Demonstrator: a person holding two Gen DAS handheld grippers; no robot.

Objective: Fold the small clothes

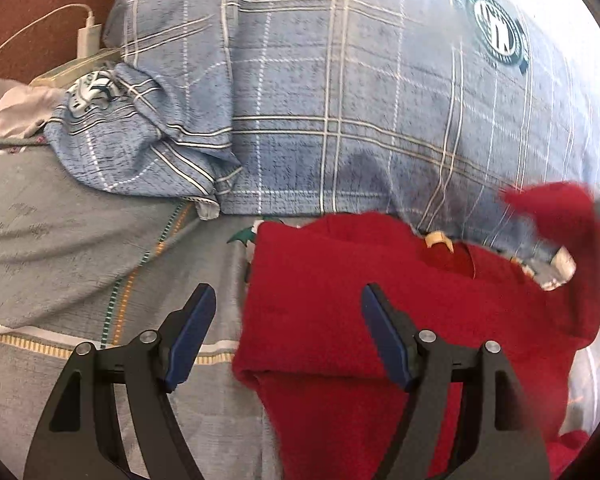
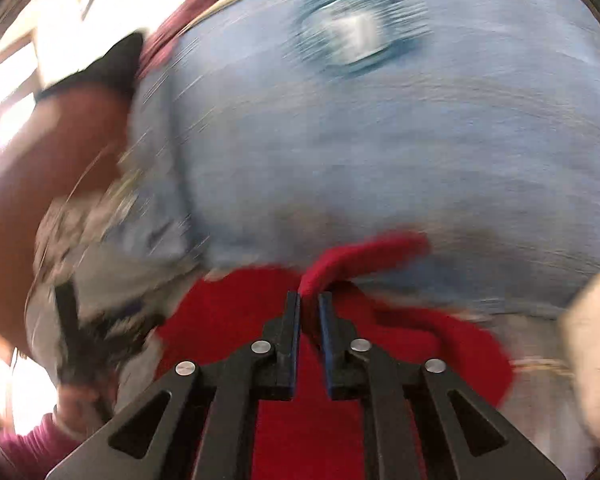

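Note:
A small red garment (image 1: 380,312) lies on a grey bedsheet (image 1: 60,240), partly folded, just in front of a blue plaid pillow (image 1: 340,80). My left gripper (image 1: 288,296) is open above the garment's left edge, empty. In the left wrist view the garment's right corner (image 1: 552,204) is lifted up. The right wrist view is blurred by motion. There my right gripper (image 2: 310,298) is shut on a fold of the red garment (image 2: 360,256), which sticks up between the fingers.
A second blue plaid pillowcase (image 1: 140,140) is crumpled at the left. A white charger with cable (image 1: 88,36) lies beyond it by a brown surface (image 1: 28,12). Pale crumpled cloth (image 1: 16,108) sits at the far left.

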